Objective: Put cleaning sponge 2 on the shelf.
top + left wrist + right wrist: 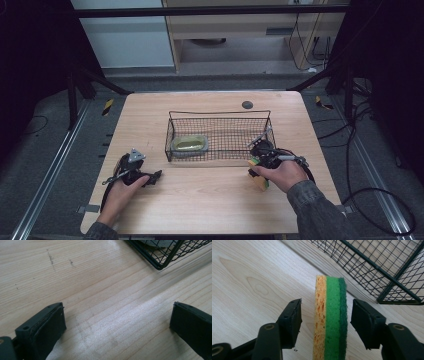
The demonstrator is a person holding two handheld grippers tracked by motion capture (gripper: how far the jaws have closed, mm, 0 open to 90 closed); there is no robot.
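Between the jaws of the right gripper stands a sponge on its edge, its layers running yellow, green and dark green from left to right in the right gripper view. The jaws stand apart, one on each broad face, with a sliver of gap on both sides, so they bracket the sponge without yet pressing it. Its long axis runs straight away from the camera, along the line of the jaws, which suggests a plain closing would catch it flat across its thickness. Just beyond the sponge's far end sits the near corner of the black wire basket, resting on the pale wooden surface. From the high view the right gripper is at the basket's front right corner, and a yellow-green item, possibly another sponge, lies inside at its left end. The left gripper rests well apart near the front left of the surface, its jaws wide open over bare wood, the basket corner ahead of it. The right hand is clearly the nearer to the sponge.
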